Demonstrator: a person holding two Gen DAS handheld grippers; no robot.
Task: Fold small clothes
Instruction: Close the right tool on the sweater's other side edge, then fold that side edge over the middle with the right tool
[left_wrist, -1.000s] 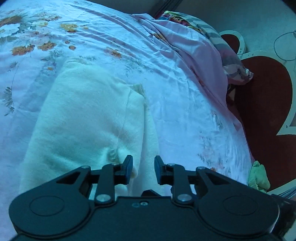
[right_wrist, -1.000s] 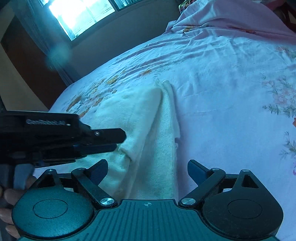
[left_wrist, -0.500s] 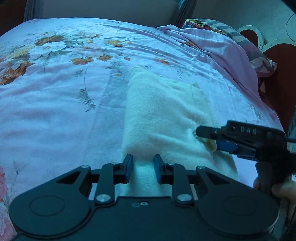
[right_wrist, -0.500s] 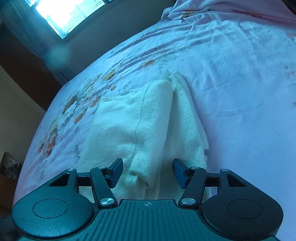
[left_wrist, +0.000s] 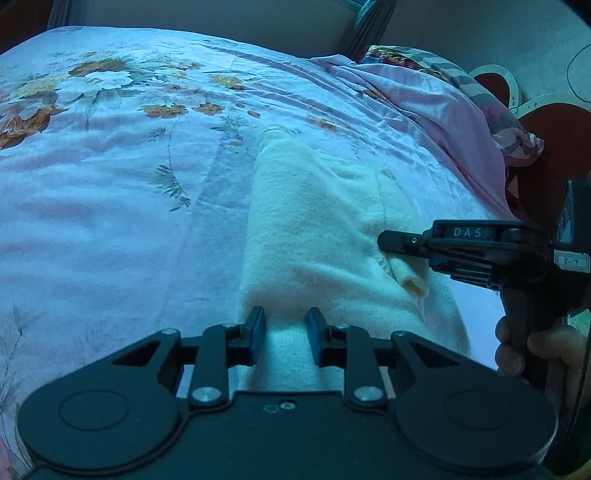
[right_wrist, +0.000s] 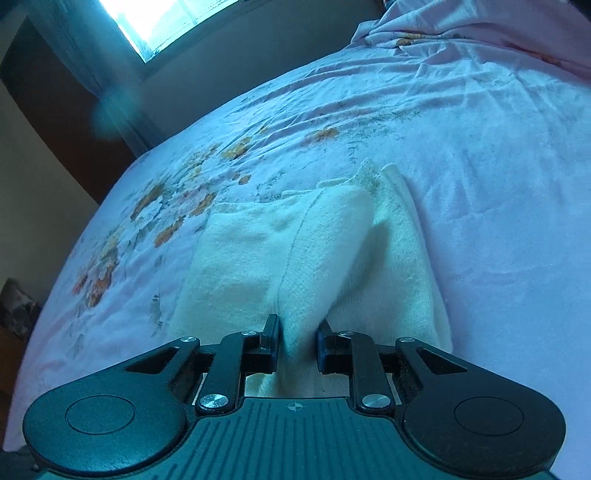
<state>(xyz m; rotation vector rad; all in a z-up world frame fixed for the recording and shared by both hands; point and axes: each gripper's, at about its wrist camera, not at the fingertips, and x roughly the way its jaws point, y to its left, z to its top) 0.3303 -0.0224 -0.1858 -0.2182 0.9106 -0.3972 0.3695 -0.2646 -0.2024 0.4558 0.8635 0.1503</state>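
Note:
A cream knit garment (left_wrist: 314, 236) lies partly folded on the floral bed sheet (left_wrist: 110, 192). It also shows in the right wrist view (right_wrist: 295, 251). My left gripper (left_wrist: 283, 334) is shut on the garment's near left edge. My right gripper (right_wrist: 298, 341) is shut on a raised fold at the garment's near edge. In the left wrist view the right gripper (left_wrist: 391, 242) comes in from the right, its fingers pinching the fold on the garment's right side.
A pink quilt and a patterned pillow (left_wrist: 461, 107) lie bunched at the far right of the bed. A red and white mat (left_wrist: 554, 125) lies on the floor beyond the bed's right edge. A bright window (right_wrist: 162, 22) is behind the bed.
My right gripper has closed from wide open onto the garment's fold. My left gripper swung left to the garment's near left edge and now grips it.

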